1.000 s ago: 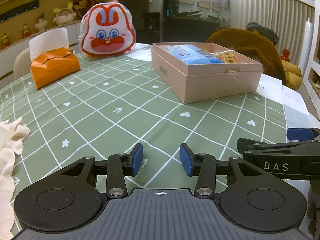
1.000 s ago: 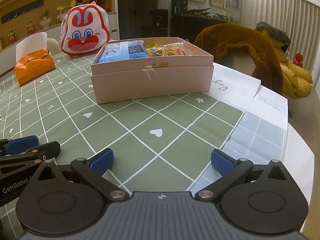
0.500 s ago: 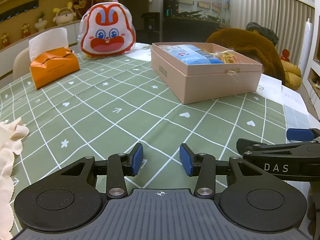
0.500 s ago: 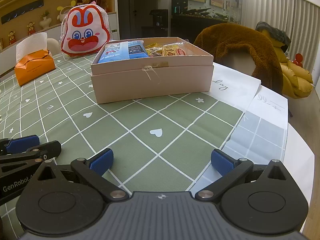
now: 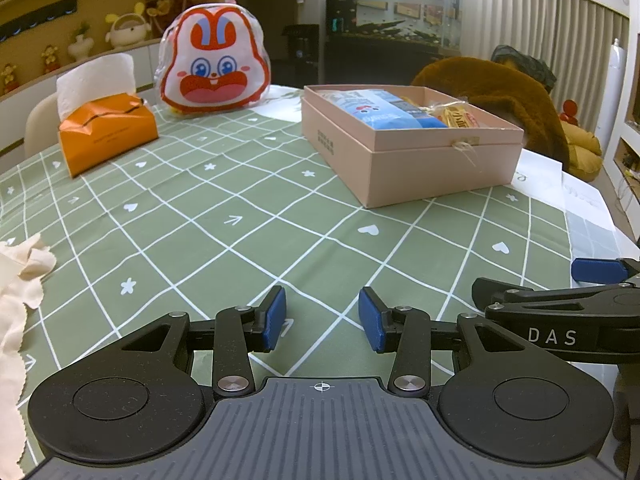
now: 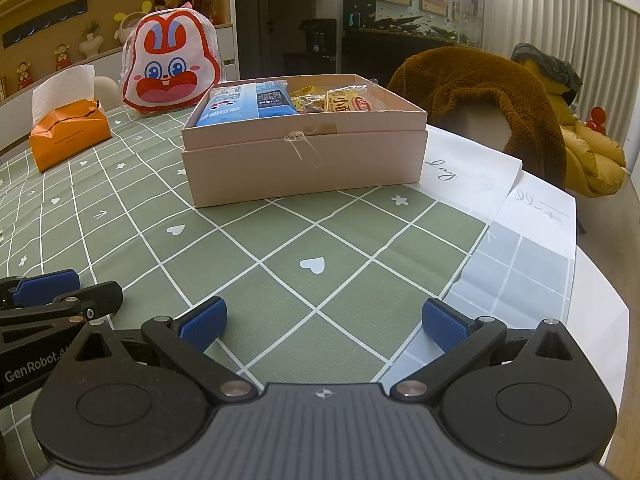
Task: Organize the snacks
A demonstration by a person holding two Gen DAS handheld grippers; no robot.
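A pink cardboard box [image 5: 424, 168] [image 6: 304, 160] stands open on the green checked tablecloth [image 5: 224, 216]. Inside lie a blue snack bag [image 5: 380, 110] [image 6: 244, 106] and yellow wrapped snacks [image 6: 348, 102]. A rabbit-face snack bag [image 5: 214, 68] [image 6: 172, 68] stands upright behind the box. My left gripper [image 5: 322, 322] hovers low over the cloth, well short of the box, its jaws partly apart with nothing between them. My right gripper [image 6: 324, 322] is beside it, wide open and empty.
An orange tissue pack [image 5: 106, 136] [image 6: 70, 134] sits at the far left. A cream cloth [image 5: 16, 280] lies at the left edge. White paper sheets [image 6: 520, 208] cover the table's right side. A chair draped in brown fur [image 6: 480, 92] stands behind the box.
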